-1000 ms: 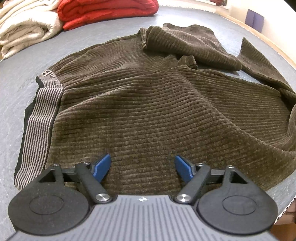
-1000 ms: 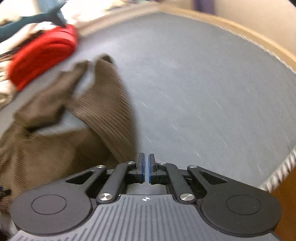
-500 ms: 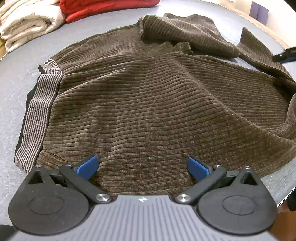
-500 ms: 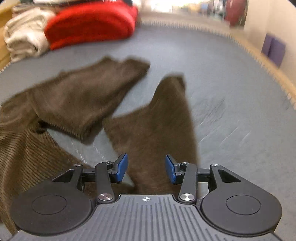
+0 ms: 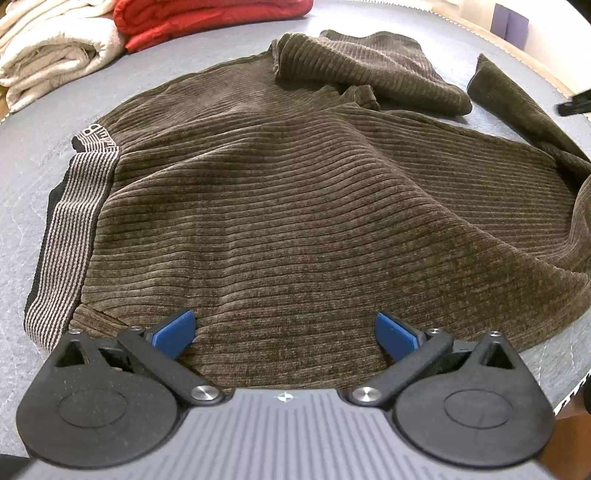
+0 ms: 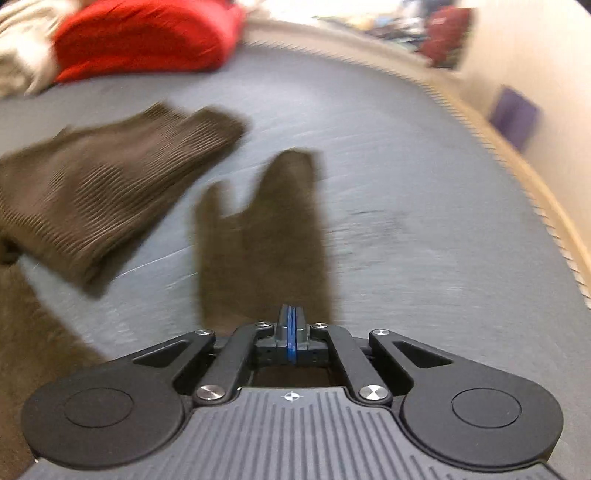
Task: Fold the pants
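Brown corduroy pants (image 5: 295,192) lie spread on a grey surface, with a striped waistband (image 5: 66,221) at the left. My left gripper (image 5: 284,328) is open wide just above the near edge of the pants and holds nothing. One leg (image 5: 369,62) is folded over at the back. In the blurred right wrist view, my right gripper (image 6: 291,325) is shut over the other leg (image 6: 266,236); whether cloth is pinched between the pads is hidden. The folded leg also shows in the right wrist view (image 6: 110,192).
A folded red blanket (image 5: 207,14) and cream blankets (image 5: 51,48) lie at the far left. The grey surface (image 6: 424,184) has a stitched edge and wooden rim (image 6: 535,177) at the right. The right gripper shows at the left wrist view's right edge (image 5: 576,103).
My right gripper opened over the pant leg and has now shut again. My left gripper opened wider and stays low over the near pants edge.
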`<action>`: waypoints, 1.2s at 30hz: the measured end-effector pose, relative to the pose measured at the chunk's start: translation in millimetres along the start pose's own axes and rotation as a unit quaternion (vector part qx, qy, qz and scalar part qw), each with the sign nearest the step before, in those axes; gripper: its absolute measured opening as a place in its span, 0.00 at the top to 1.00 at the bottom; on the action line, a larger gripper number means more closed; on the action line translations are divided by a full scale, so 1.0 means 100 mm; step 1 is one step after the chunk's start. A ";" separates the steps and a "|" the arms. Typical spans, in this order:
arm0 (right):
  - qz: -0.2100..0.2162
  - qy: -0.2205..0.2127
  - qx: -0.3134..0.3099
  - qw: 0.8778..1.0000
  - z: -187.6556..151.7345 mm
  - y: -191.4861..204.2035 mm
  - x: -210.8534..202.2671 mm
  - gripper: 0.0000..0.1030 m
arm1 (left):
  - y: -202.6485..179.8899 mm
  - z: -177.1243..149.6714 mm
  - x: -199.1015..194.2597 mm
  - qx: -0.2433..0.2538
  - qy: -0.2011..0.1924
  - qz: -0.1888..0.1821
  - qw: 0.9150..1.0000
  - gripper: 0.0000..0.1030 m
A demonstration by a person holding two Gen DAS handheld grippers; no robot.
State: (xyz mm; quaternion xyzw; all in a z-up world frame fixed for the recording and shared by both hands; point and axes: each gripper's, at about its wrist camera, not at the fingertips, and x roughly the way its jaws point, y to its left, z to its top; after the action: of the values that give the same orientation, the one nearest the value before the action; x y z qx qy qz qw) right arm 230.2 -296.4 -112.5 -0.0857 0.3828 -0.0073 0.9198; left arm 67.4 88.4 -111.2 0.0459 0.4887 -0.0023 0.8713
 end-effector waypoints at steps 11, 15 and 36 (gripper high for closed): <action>-0.049 0.021 0.119 0.991 -0.81 -1.32 -0.63 1.00 | 0.00 0.02 0.02 0.000 -0.004 -0.001 1.000 0.00; -0.039 0.009 0.122 0.992 -0.74 -1.25 -0.74 1.00 | -0.01 0.02 0.03 0.000 -0.005 0.000 1.000 0.00; 0.076 0.042 -0.155 0.984 0.07 0.74 0.04 0.51 | -0.01 0.02 0.05 0.002 -0.004 -0.007 1.000 0.00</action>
State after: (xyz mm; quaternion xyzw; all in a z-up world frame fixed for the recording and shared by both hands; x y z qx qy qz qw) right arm 234.4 -223.2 -122.2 -0.1978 0.4226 0.1186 0.8765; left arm 71.8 88.0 -115.0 0.0440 0.4857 -0.0091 0.8730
